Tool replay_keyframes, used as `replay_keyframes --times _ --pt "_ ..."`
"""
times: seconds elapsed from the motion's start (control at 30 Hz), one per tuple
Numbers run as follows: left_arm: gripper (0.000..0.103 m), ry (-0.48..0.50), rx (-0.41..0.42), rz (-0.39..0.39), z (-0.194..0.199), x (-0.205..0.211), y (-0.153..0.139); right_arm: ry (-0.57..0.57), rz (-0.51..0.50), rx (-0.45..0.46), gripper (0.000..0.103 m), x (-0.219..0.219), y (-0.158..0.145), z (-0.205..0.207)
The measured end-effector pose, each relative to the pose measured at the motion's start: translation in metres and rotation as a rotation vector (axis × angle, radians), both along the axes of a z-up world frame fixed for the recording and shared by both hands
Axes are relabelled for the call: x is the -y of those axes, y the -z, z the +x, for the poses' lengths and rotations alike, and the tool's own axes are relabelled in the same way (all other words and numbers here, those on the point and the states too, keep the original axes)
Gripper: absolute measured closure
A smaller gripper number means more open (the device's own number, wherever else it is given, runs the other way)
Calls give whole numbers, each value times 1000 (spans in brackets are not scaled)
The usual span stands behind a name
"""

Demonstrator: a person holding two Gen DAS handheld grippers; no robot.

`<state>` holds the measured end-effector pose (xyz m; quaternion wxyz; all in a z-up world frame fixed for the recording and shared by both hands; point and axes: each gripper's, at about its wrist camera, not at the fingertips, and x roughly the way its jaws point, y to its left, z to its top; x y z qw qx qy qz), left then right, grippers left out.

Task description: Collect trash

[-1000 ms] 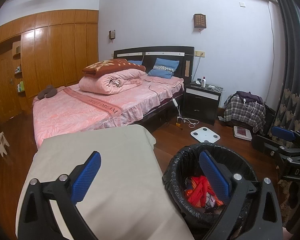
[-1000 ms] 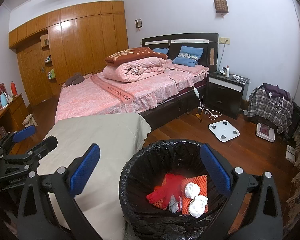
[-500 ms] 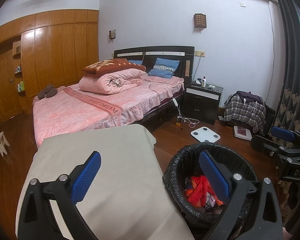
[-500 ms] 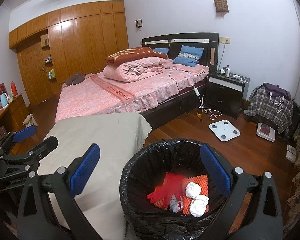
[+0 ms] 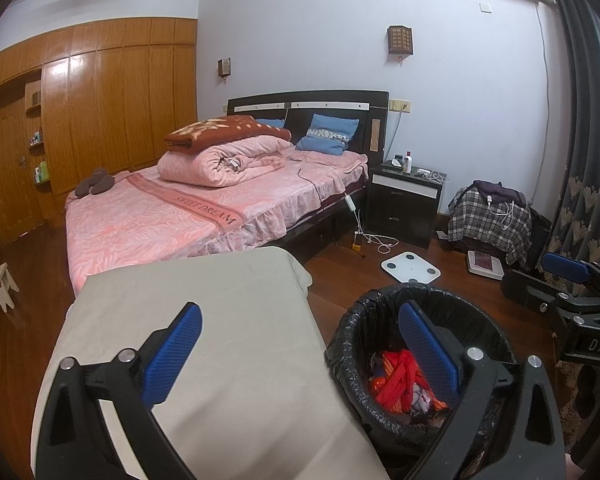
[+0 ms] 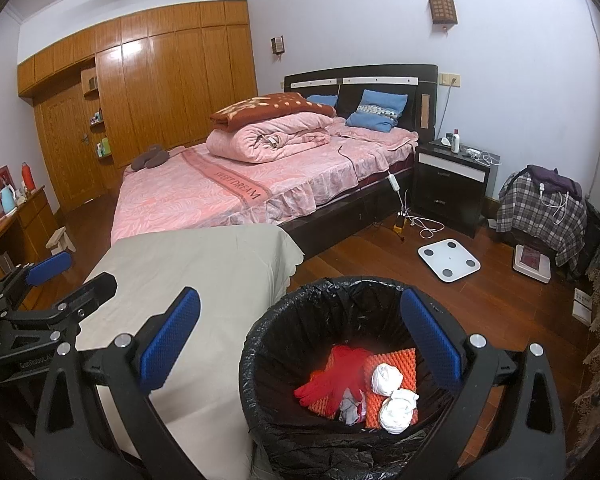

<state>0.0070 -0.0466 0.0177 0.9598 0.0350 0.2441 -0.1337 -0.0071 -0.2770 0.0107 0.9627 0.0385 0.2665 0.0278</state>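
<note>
Bedroom, beige-covered table [image 6: 188,264] beside the bin [image 6: 284,320]. Bin holds red glove [image 6: 332,376], orange foam [image 6: 392,360], paper wads [image 6: 388,376]. Right gripper [image 6: 300,344] hangs right above bin, jaws wide, empty. Left gripper [image 5: 296,352] also wide, empty, straddling table edge left of bin. Right is nearer.

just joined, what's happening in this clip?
A person holds two handheld grippers over a bedroom bin. The left gripper and the right gripper are both open and hold nothing. The black-lined trash bin beside the cloth-covered table holds a red glove, orange textured foam and white crumpled wads. No loose trash shows on the table.
</note>
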Motion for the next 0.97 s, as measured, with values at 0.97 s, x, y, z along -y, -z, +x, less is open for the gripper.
replay_keyframes --times 0.97 --pt "6 2 -5 -5 -3 1 9 1 2 -7 5 -3 3 0"
